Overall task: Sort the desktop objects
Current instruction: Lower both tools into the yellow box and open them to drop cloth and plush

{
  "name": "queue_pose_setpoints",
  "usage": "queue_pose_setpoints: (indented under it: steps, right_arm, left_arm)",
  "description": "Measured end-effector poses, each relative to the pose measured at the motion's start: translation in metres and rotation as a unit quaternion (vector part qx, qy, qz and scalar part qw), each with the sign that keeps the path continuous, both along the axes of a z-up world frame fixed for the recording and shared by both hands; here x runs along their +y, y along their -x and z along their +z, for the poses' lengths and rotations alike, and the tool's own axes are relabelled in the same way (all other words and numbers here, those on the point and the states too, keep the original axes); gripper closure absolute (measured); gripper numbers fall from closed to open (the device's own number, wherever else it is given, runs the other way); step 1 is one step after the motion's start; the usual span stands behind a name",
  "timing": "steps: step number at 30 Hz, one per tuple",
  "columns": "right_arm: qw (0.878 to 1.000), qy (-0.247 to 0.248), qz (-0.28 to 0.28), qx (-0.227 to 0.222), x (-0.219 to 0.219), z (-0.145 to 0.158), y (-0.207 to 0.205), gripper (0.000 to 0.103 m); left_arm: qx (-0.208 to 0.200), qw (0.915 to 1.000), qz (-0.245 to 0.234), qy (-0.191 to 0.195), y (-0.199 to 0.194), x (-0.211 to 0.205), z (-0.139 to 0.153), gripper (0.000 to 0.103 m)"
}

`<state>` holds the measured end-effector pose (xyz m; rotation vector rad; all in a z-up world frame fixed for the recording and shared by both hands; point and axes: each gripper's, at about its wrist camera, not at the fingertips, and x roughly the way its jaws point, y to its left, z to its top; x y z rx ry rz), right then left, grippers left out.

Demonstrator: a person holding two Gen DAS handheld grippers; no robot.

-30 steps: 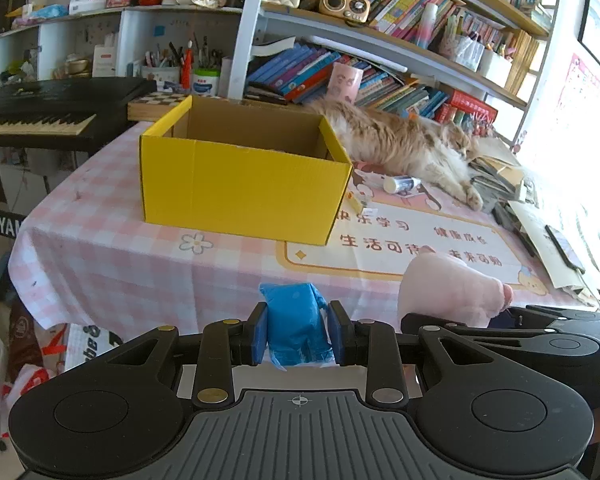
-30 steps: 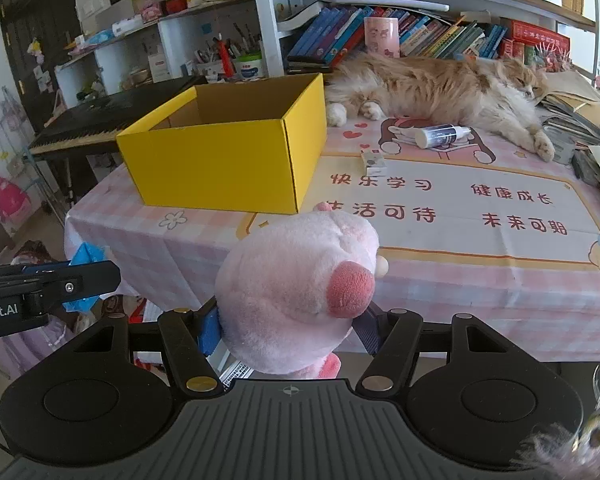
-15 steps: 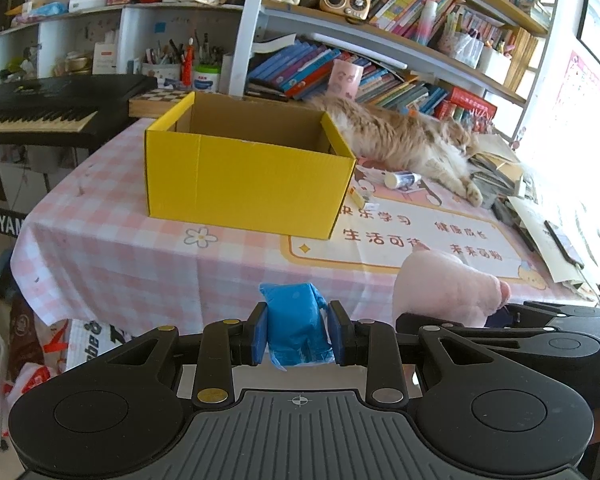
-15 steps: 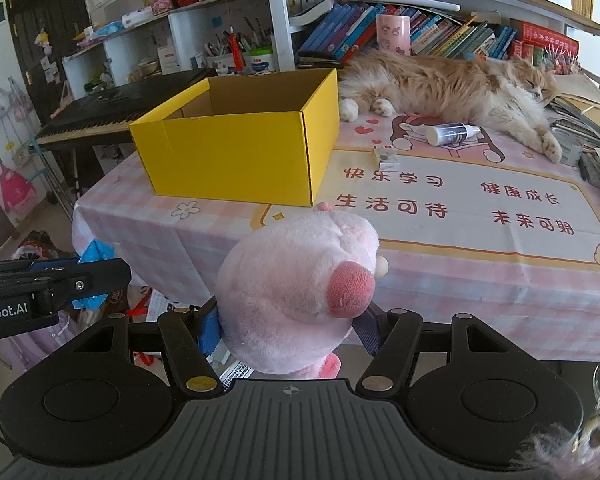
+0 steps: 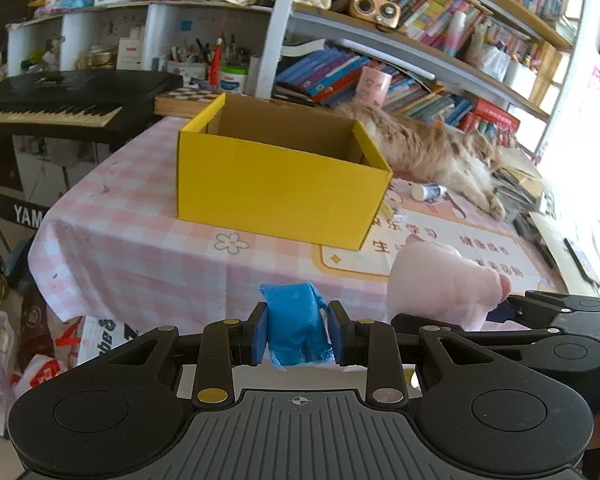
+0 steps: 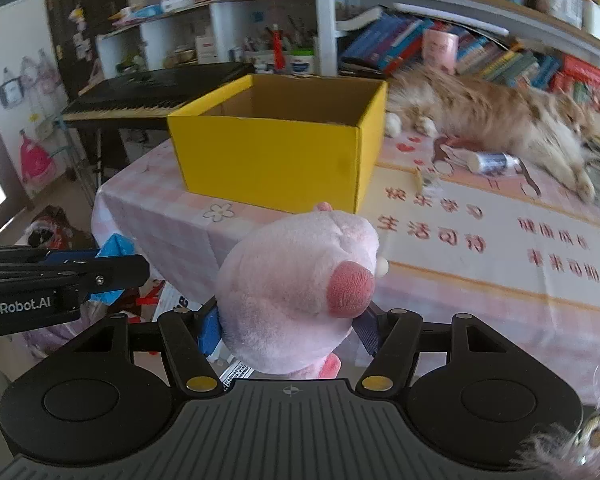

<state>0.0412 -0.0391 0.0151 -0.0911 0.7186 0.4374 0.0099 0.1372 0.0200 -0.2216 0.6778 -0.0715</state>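
Box (image 5: 276, 196) on table looks empty. Left gripper (image 5: 298, 334) clamps blue packet (image 5: 294, 320); right gripper (image 6: 288, 330) grips pink plush (image 6: 296, 288). Tube (image 6: 492, 162) remains beside cat (image 6: 492, 120).

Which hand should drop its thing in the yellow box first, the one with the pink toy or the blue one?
Probably the left. Its tongs grip the small blue crinkly packet facing the yellow cardboard box's front wall. The right tongs hold the pink plush toy off its right corner. It's close, though.
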Motion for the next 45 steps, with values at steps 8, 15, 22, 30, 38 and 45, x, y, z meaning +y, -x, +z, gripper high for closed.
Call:
queue_pose_setpoints:
  steps: [8, 15, 22, 30, 38, 45]
  right_arm:
    - [0.999, 0.007, 0.039, -0.036, 0.012, 0.010, -0.031, 0.041]
    - [0.996, -0.014, 0.058, -0.066, 0.016, 0.031, -0.080, 0.042]
    - [0.991, -0.037, 0.085, -0.095, 0.021, 0.058, -0.132, 0.041]
    - [0.988, -0.025, 0.112, -0.099, 0.026, 0.060, -0.187, 0.041]
    - [0.983, 0.058, 0.159, -0.068, 0.048, 0.033, -0.247, 0.041]
    - [0.966, 0.135, 0.219, -0.037, 0.066, 0.008, -0.288, 0.041]
  left_arm:
    - [-0.029, 0.9988, 0.038, -0.006, -0.022, 0.009, 0.007, 0.074]
    - [-0.067, 0.9953, 0.067, -0.022, -0.056, 0.017, 0.021, 0.074]
    - [-0.095, 0.9906, 0.091, -0.034, -0.101, 0.017, 0.034, 0.074]
    - [-0.101, 0.9886, 0.101, -0.048, -0.141, 0.014, 0.041, 0.074]
    - [-0.068, 0.9920, 0.077, -0.073, -0.187, 0.007, 0.035, 0.074]
    - [-0.032, 0.9937, 0.062, -0.088, -0.217, -0.008, 0.017, 0.074]
